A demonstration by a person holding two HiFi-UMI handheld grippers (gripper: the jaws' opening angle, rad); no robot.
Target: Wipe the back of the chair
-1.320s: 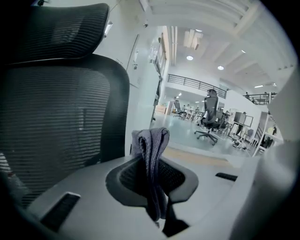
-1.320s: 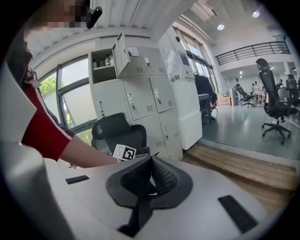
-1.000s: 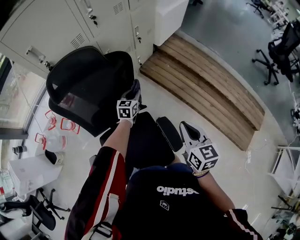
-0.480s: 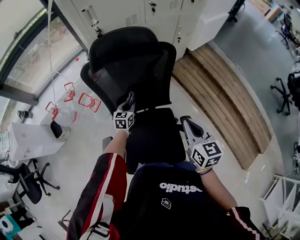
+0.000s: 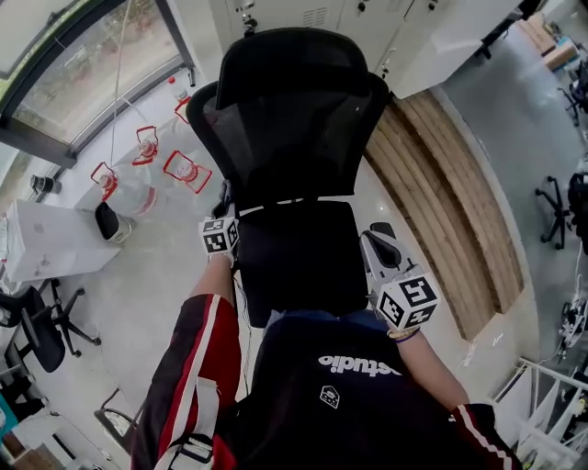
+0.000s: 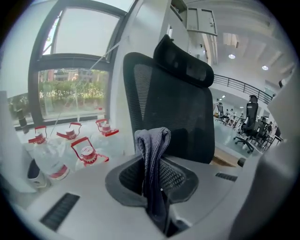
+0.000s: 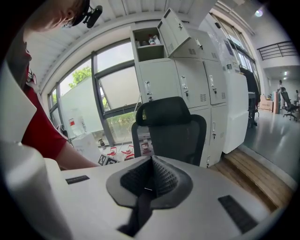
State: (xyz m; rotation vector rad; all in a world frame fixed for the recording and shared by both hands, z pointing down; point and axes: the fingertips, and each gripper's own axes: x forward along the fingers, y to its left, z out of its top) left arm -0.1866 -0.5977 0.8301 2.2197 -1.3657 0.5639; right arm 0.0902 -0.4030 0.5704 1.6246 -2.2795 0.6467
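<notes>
A black mesh-backed office chair [image 5: 292,119] with a headrest stands in front of me, its seat [image 5: 294,262] toward me. My left gripper [image 5: 225,196] sits at the lower left edge of the backrest, shut on a grey cloth [image 6: 153,154] that hangs folded over its jaws. In the left gripper view the chair back [image 6: 176,112] rises just beyond the cloth. My right gripper [image 5: 369,242] is held by the chair's right armrest [image 5: 387,235]. In the right gripper view the right gripper [image 7: 149,186] has its jaws together with nothing in them, and the chair [image 7: 169,130] stands a little way off.
Water bottles with red handles [image 5: 156,156] stand on the floor left of the chair by the window. White lockers [image 5: 312,11] are behind it, a wooden platform [image 5: 455,207] to the right, a white box [image 5: 50,252] and other office chairs [image 5: 37,326] at the left.
The head view has swung so the chair now faces me squarely. My left gripper with the cloth has shifted from the backrest's right side to its lower left edge. The right gripper has barely moved.
</notes>
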